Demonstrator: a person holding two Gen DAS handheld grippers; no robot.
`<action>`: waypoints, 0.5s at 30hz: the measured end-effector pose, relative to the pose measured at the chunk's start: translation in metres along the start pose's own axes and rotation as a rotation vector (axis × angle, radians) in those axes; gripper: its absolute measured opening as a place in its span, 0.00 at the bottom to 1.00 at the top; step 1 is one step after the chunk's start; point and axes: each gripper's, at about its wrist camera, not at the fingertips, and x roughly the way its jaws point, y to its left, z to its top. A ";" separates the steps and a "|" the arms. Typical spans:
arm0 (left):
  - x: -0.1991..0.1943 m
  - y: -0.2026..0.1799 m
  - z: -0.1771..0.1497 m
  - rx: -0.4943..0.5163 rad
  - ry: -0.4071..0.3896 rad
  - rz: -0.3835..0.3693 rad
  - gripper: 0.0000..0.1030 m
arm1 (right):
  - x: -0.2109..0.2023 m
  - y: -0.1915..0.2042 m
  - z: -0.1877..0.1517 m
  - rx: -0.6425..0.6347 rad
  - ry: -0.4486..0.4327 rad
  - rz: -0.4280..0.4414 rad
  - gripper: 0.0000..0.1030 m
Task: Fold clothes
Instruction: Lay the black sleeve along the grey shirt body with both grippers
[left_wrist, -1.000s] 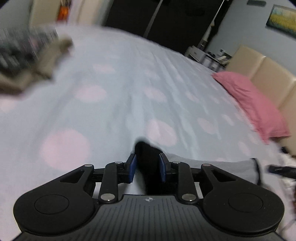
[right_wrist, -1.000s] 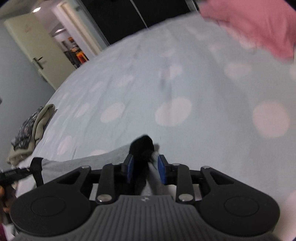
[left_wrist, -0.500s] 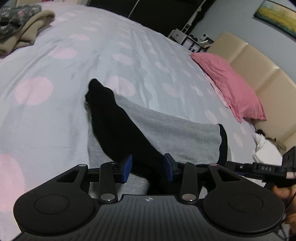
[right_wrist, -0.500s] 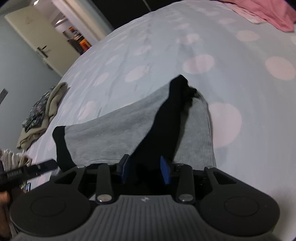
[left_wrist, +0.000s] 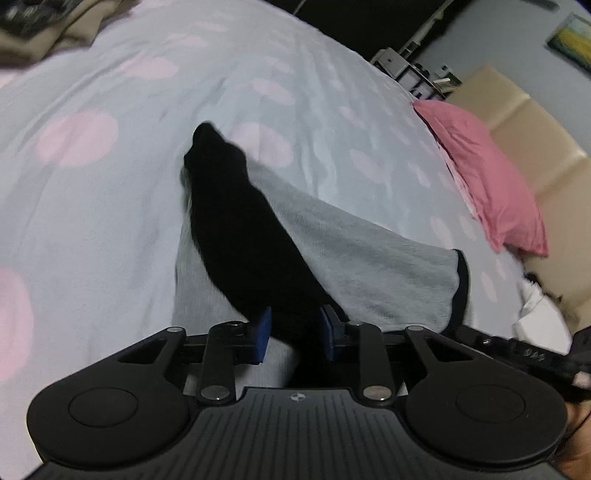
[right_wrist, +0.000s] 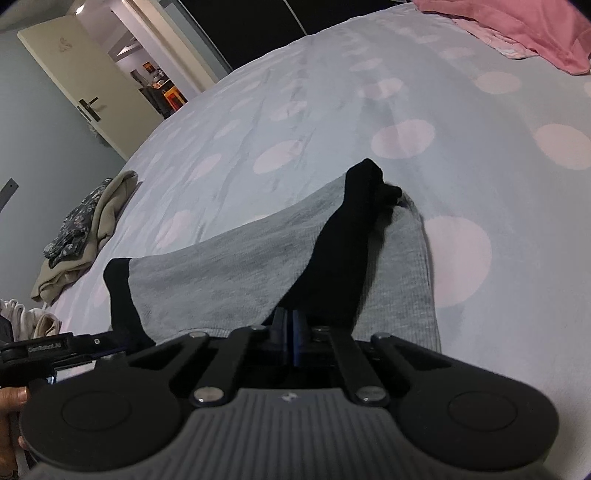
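Two grippers work a grey garment (left_wrist: 369, 266) on the bed (left_wrist: 110, 203): left gripper (left_wrist: 295, 334) apparently pinching its black sleeve (left_wrist: 240, 221) toward 11 o'clock after closing; right gripper (right_wrist: 289, 332) just pressed together; folding barely begun.

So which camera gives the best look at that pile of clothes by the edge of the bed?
The right wrist view: the pile of clothes sits sharp and nearly whole. The left wrist view catches only a blurred corner.

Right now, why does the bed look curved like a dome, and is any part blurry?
Both wrist views: a fisheye lens bends the dotted bedspread; the room is dim. Left wrist view: the clothes pile at the top left corner is smeared. Right wrist view: sharper; the doorway glares brighter than the bed.
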 end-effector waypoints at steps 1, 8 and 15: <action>0.001 -0.001 -0.002 -0.009 0.009 -0.005 0.25 | 0.000 -0.001 0.000 0.007 0.002 0.006 0.04; 0.011 -0.007 -0.003 -0.007 -0.004 0.003 0.35 | 0.005 -0.001 -0.002 0.044 0.023 0.040 0.13; 0.001 -0.006 -0.001 0.026 -0.022 -0.062 0.01 | 0.001 -0.001 -0.002 0.061 -0.002 0.059 0.00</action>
